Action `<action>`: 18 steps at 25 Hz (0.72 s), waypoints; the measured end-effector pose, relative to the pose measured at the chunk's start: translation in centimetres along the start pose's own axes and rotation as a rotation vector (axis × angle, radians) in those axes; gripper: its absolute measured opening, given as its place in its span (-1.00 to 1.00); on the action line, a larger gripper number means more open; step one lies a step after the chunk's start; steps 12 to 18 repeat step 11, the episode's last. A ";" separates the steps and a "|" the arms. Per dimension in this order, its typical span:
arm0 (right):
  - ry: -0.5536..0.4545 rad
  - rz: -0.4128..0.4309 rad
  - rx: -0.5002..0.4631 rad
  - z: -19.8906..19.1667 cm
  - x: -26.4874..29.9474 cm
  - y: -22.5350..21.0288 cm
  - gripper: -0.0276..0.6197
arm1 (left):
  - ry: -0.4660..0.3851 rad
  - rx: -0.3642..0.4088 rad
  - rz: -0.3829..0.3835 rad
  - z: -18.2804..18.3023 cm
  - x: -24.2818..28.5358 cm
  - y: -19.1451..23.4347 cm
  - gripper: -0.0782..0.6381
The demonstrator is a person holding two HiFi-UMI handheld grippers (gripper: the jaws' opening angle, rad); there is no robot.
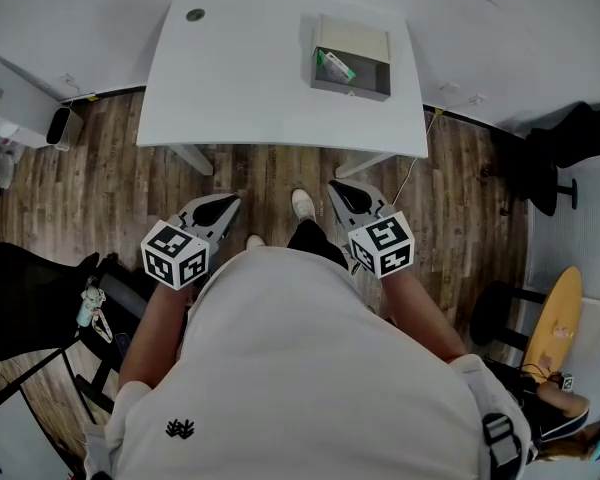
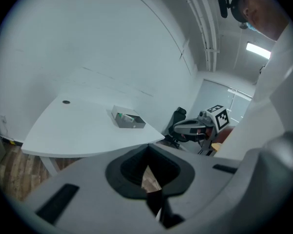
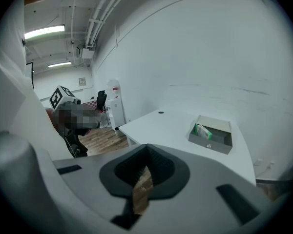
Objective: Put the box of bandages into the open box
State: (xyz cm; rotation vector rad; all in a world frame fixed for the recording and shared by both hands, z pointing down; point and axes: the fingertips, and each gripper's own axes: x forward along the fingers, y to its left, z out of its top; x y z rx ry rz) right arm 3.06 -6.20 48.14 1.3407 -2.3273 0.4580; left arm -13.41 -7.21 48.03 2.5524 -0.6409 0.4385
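Starting at the jaws: left gripper (image 1: 221, 208) and right gripper (image 1: 344, 196) both have their fingers pressed together with nothing between them. Only wood floor (image 1: 280, 173) shows through the slits in each gripper view.

Both are held low by the person's waist, over the floor and well apart from the table (image 1: 240, 78).

The box of bandages (image 1: 334, 66) is already inside the open box (image 1: 352, 91), at its left end, on the right part of the table. From the fingers it lies ahead and slightly right, so the right gripper is the nearer one. Its long axis runs diagonally in the head view, far-left to near-right.

My read: the placement is done and no reach is needed. If it has to be re-seated, take it with the right gripper.

Hard to tell:
- whether the bandage box lies flat on the bottom or leans against the left wall, since it is too small in all three views
- its print, which is unreadable
- the inside of the near wall, which is hidden in the gripper views
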 end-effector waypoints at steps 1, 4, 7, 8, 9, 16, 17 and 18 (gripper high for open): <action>0.001 0.001 0.000 0.0 0.1 -0.1 -0.90 | 0.000 -0.001 0.002 0.0 0.0 0.1 -0.76; 0.003 0.006 -0.003 0.1 0.4 -0.3 -0.90 | 0.002 -0.006 0.008 0.0 0.2 0.5 -0.76; 0.002 0.010 -0.008 0.5 0.8 -0.8 -0.90 | 0.000 -0.009 0.012 0.3 0.4 0.7 -0.76; 0.001 0.011 -0.009 0.6 0.9 -1.0 -0.90 | 0.000 -0.009 0.014 0.5 0.6 0.8 -0.76; 0.000 0.012 -0.010 0.8 1.1 -1.3 -0.90 | -0.001 -0.009 0.015 0.6 0.7 0.9 -0.76; -0.002 0.013 -0.012 1.1 1.3 -1.8 -0.90 | -0.002 -0.009 0.019 1.0 1.0 1.1 -0.76; -0.002 0.013 -0.012 1.1 1.3 -1.8 -0.90 | -0.002 -0.009 0.019 1.0 1.0 1.1 -0.76; -0.002 0.013 -0.012 1.1 1.3 -1.8 -0.90 | -0.002 -0.009 0.019 1.0 1.0 1.1 -0.76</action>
